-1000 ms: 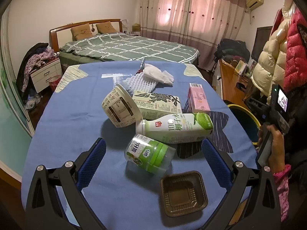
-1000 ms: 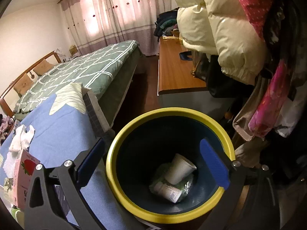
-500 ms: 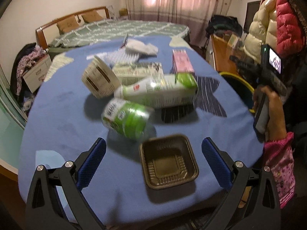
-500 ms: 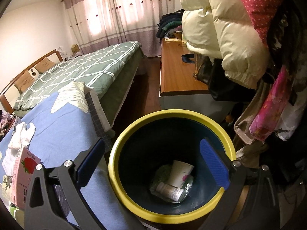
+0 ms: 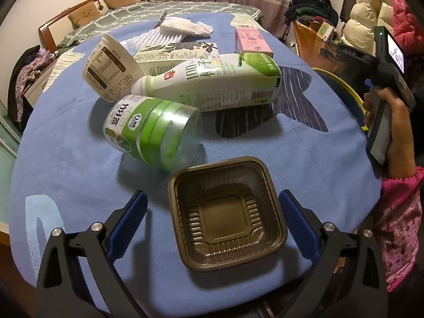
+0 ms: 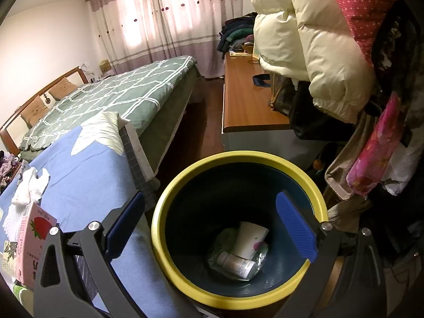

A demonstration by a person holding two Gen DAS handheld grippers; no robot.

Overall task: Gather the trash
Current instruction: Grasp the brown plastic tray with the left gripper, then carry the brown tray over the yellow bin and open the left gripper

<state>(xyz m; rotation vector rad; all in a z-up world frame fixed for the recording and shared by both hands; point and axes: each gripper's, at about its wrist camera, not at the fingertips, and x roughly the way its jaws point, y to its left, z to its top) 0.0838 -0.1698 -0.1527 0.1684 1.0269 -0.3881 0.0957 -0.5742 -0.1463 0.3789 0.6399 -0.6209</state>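
Observation:
A brown plastic tray lies at the near edge of the blue tablecloth. My left gripper straddles it with its jaws closing, one blue finger on each side, neither pad touching the tray. Behind the tray lie a green-labelled jar, a long white and green bottle, a paper cup, a flat carton, a pink carton and white tissue. My right gripper hangs open and empty over the yellow-rimmed bin, which holds a cup and a small bottle.
A hand in a pink sleeve holds the right gripper's body beyond the table's right edge, beside the bin's rim. A bed stands behind the table, a wooden desk and hanging jackets to the right.
The left gripper has sunk and tipped down toward the near table edge, so the brown tray now lies between its fingers; the fingers stand a little closer together. The right gripper has stayed over the bin.

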